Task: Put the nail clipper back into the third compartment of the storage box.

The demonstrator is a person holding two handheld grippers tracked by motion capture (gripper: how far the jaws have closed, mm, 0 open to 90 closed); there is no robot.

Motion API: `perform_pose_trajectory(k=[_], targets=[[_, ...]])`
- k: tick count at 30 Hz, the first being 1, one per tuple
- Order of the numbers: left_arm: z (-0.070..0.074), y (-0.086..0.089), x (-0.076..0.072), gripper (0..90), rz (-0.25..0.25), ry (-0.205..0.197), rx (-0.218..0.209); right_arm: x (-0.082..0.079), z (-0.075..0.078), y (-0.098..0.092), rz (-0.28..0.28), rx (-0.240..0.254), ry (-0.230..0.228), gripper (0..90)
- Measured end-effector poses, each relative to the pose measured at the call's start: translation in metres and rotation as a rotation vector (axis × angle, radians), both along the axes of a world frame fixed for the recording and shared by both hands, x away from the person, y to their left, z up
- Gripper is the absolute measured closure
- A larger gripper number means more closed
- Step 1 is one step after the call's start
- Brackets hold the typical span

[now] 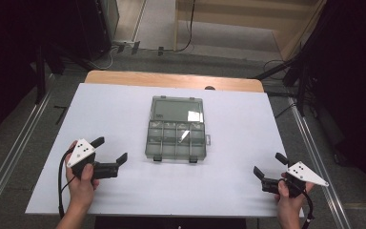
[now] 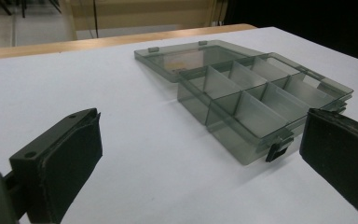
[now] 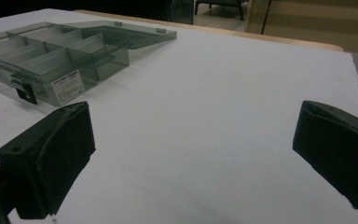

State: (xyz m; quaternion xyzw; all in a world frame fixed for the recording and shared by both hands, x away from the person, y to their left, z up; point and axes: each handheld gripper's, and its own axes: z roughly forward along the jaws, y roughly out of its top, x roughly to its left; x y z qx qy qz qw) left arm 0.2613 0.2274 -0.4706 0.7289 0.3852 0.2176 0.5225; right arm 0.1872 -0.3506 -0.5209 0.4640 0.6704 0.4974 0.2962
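Both forearms come in from the bottom edge of the high view, one hand per gripper, both resting low over the white table [image 1: 124, 109]. Left gripper [image 1: 110, 149] sits near the front-left of the table, gripped from below/behind w/ the hand [image 1: 82, 183] curled round the body, grey plate on top, cable looping down by the wrist; it's angled right and a bit forward, toward the organiser box [image 1: 175, 140]. Jaws wide apart, nothing between them. Right gripper [image 1: 268, 164] sits at the front-right, held the same way, angled left and forward; jaws also spread wide, holding nothing. The box is a clear smoky-grey plastic compartment case at table centre, well apart from both grippers, lid [image 1: 177, 109] flipped open and lying flat on the far side, dividers visible, two dark latches on the near edge. In the right gripper view the box [image 3: 51, 56] has a small white label [image 3: 68, 87] on its side wall w/ printed text, too small to read. A yellowish sticker shows thru the lid [image 2: 186, 58] in the left gripper view, text not legible.
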Motion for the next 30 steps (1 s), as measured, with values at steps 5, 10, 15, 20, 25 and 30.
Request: perform_pose_trajectory(k=[5,10,15,20,25,30], targets=[[-0.004,0.010,-0.004,0.0,0.014,-0.003,0.006,0.000,0.000,0.000,0.001,-0.004,0.001,0.0],[-0.009,0.020,-0.007,0.0,0.027,-0.003,0.020,0.000,0.000,0.000,0.001,-0.003,0.001,0.0],[-0.012,0.031,-0.010,0.0,0.040,-0.003,0.024,0.000,0.000,0.000,0.000,-0.002,0.000,0.0],[-0.013,0.043,-0.017,0.0,0.054,0.000,0.009,0.000,0.000,0.000,-0.001,-0.005,0.001,0.0],[-0.014,0.058,-0.023,0.0,0.080,-0.009,0.000,0.000,0.000,0.000,-0.002,-0.006,0.001,0.0],[-0.016,0.074,-0.026,0.0,0.108,-0.011,-0.002,0.000,0.000,0.000,-0.003,-0.006,0.000,0.0]])
